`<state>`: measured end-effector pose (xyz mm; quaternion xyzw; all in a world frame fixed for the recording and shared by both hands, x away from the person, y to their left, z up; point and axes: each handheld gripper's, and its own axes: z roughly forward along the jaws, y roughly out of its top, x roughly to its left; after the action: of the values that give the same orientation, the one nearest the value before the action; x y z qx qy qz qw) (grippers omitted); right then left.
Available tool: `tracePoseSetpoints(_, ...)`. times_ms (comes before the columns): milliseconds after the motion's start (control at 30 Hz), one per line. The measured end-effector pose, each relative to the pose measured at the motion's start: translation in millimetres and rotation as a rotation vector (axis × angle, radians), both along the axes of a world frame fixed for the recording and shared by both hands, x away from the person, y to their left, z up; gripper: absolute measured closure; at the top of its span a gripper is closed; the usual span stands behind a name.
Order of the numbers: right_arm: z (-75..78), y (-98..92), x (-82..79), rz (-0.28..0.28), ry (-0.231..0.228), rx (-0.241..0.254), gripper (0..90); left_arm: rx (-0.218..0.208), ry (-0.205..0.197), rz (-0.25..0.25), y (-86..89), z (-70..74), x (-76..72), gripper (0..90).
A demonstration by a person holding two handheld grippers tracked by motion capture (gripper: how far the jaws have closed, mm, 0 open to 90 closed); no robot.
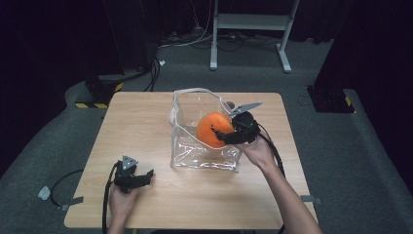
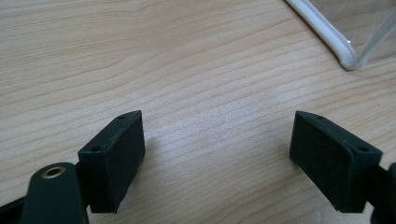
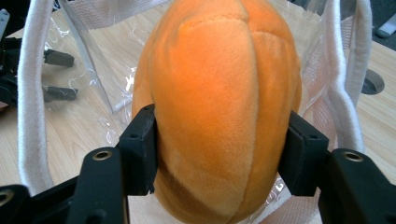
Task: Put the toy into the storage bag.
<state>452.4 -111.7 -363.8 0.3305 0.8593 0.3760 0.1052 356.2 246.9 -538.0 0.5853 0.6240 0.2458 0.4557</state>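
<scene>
An orange plush ball (image 1: 213, 129) sits in the open mouth of a clear plastic bag with white trim (image 1: 204, 158) at the middle of the wooden table. My right gripper (image 1: 217, 134) reaches in from the right, and its pads press on both sides of the ball (image 3: 219, 93). The bag's white rim (image 3: 28, 102) curves around the ball on either side. My left gripper (image 1: 146, 175) rests low near the table's front left, open, with bare wood between its pads (image 2: 116, 158). A corner of the bag (image 2: 344, 53) lies just beyond it.
The wooden table (image 1: 146, 122) has a small round grey cap (image 1: 229, 105) behind the bag. A white metal stand (image 1: 253, 22) and cables are on the floor beyond the far edge. Dark curtains hang on both sides.
</scene>
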Motion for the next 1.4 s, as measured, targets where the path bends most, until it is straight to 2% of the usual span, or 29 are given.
tracePoseSetpoints(800, 4.2, -2.8, -0.1, -0.003, 0.009, -0.012, 32.5, 0.005, 0.003, -0.004, 0.4, 0.1, -0.2, 18.2)
tracePoseSetpoints(900, 3.8, 0.0, 0.5, -0.009, 0.014, -0.041, 34.7, 0.002, 0.0, -0.001, 0.2, 0.0, 0.0, 18.2)
tracePoseSetpoints(1133, 2.8, 12.9, -4.2, 0.002, -0.023, -0.136, 41.6, 0.004, 0.002, -0.003, 0.4, 0.1, -0.1, 18.2)
tracePoseSetpoints(1233, 0.7, 15.3, -4.2, 0.009, -0.02, -0.153, 41.5, 0.008, 0.005, -0.006, 0.7, 0.1, -0.3, 18.2)
tracePoseSetpoints(1400, 2.0, 11.4, -4.6, 0.002, -0.015, -0.131, 36.0, 0.003, 0.002, -0.002, 0.3, 0.0, -0.1, 18.2)
